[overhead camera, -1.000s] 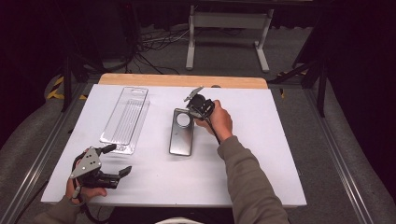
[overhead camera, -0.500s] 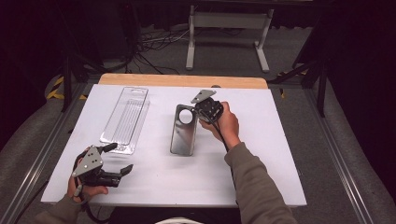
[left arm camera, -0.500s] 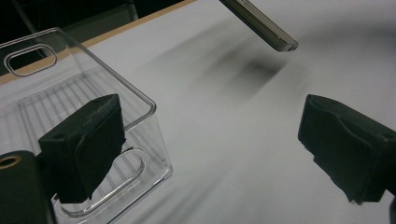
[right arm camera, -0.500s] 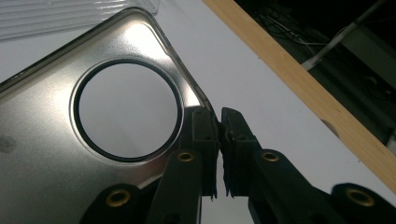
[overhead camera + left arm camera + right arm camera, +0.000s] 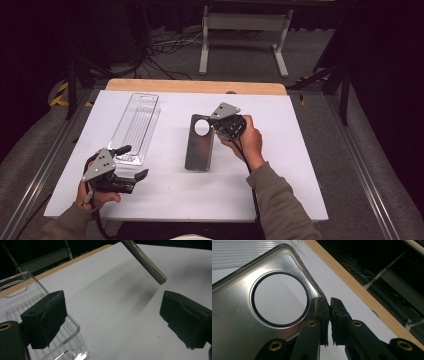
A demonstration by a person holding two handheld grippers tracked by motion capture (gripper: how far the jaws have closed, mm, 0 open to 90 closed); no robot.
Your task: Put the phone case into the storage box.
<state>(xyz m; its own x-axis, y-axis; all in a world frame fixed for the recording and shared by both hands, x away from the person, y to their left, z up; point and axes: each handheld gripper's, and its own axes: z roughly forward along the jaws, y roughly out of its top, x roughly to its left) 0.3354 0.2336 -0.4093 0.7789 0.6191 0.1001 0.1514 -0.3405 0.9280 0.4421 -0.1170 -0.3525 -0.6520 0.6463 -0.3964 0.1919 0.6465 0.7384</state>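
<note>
While the right gripper [image 5: 216, 129] is pinching the brushed-metal rectangular plate with a round hole [image 5: 199, 145] mid-bench, tilting it | left gripper [image 5: 131, 161] idling agape near front-left corner | next: likely lifting, needing firm edge grip

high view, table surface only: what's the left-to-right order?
left claw → clear plastic tray → metal plate with round hole → right claw, shut on the plate's upper right edge.
</note>
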